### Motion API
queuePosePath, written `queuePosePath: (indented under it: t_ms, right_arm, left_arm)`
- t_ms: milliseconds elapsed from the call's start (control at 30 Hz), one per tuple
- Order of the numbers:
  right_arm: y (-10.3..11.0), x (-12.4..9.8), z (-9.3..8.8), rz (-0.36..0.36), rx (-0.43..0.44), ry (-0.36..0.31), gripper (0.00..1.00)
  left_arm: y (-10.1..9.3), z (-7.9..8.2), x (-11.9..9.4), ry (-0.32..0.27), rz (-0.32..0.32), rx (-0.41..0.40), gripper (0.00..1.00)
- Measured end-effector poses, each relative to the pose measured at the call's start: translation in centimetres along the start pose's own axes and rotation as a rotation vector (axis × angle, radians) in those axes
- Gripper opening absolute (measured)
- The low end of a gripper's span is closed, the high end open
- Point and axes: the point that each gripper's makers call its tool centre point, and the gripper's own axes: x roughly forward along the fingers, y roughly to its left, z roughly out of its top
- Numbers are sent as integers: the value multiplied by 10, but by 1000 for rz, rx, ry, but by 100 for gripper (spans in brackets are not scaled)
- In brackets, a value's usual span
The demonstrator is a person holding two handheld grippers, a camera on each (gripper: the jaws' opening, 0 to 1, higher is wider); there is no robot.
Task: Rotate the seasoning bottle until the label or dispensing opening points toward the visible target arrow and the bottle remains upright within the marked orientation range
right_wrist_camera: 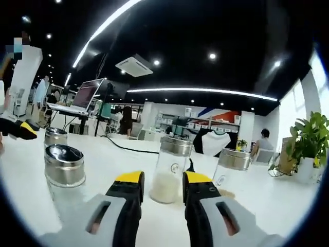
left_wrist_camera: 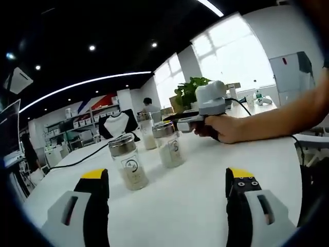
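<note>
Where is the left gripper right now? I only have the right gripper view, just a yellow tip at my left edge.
Observer: The left gripper is open, its fingers wide apart, low over the white table, with nothing between them.
Operator: What's ahead of it?
Observer: Three glass bottles. The nearest bottle stands upright just beyond the left finger, its round label facing that camera.
Operator: How does my right gripper look from there?
Observer: The right gripper, held by a hand, points at lid height toward the middle bottle. I cannot tell whether they touch.
</note>
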Motion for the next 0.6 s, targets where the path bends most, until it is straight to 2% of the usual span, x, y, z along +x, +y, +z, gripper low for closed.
queuePosePath:
  t_ms: [33,100,167,267,400,500,600]
  right_arm:
    - [0,1,0,4,-6,-4,29]
    - [0,6,-9,15,-16,33,28]
    - [-4,9,-18,9,21,76,28]
    - [-13,12,-18,-22,60,59,29]
    - [-14,21,-22,-14,88,68,31]
    - [-11,29,-22,14,122,51,38]
    - [-10,40,-28,19,81,74,41]
  left_arm:
    - [0,0,0,-1,-1,1,99]
    - [0,0,0,0,-1,4,99]
    - [-1,0,0,3,-1,9,99]
    - [0,0,0,0,2,14,99]
    - [-1,0,0,2,-5,13,99]
    - [-1,0,0,2,-4,14,99]
    - [0,4,-2,-20,-6,-18,99]
